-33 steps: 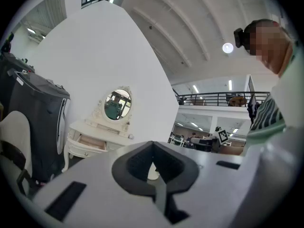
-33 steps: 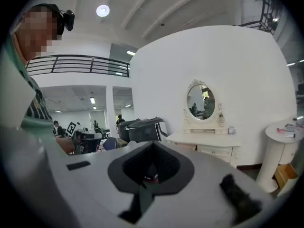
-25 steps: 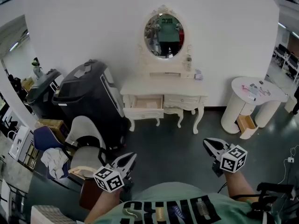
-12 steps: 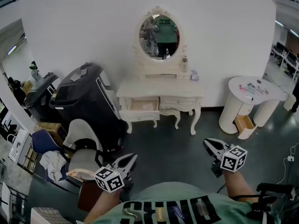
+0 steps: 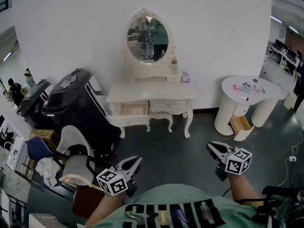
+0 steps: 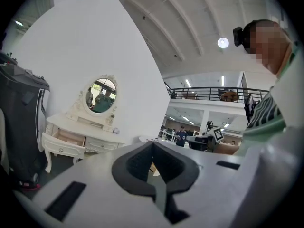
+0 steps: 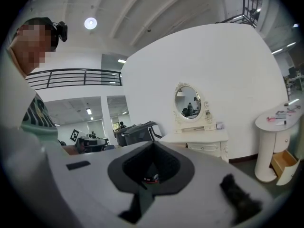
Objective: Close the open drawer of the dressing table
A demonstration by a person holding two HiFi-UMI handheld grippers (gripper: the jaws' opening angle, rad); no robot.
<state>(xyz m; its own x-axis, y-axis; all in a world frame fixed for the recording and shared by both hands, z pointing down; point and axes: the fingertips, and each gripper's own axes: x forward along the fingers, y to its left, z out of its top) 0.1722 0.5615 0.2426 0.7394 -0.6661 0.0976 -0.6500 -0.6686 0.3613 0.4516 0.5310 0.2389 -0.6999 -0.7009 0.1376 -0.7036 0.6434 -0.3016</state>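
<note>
White dressing table (image 5: 152, 93) drifted left in your view; its drawer (image 5: 132, 109) stayed open, well apart from your left gripper (image 5: 137, 159) and right gripper (image 5: 209, 146), both closed, empty.

Table: the dressing table (image 5: 156, 90) I am looking at is creamy white, with curvy legs and carved edges.
Place: it stands upright on the dark floor (image 5: 190, 148) with its back against the white wall (image 5: 213, 37), well apart from me and a bit left of the middle of my head view.
Mirror: an oval mirror (image 5: 147, 39) in a curly white frame stands on its back edge.
Open drawer: the left drawer (image 5: 129, 112) is pulled out toward me. I can see pale wood inside it, and its front is white.
Other drawer: the right drawer (image 5: 167, 107) beside it is pushed in flat.
</note>
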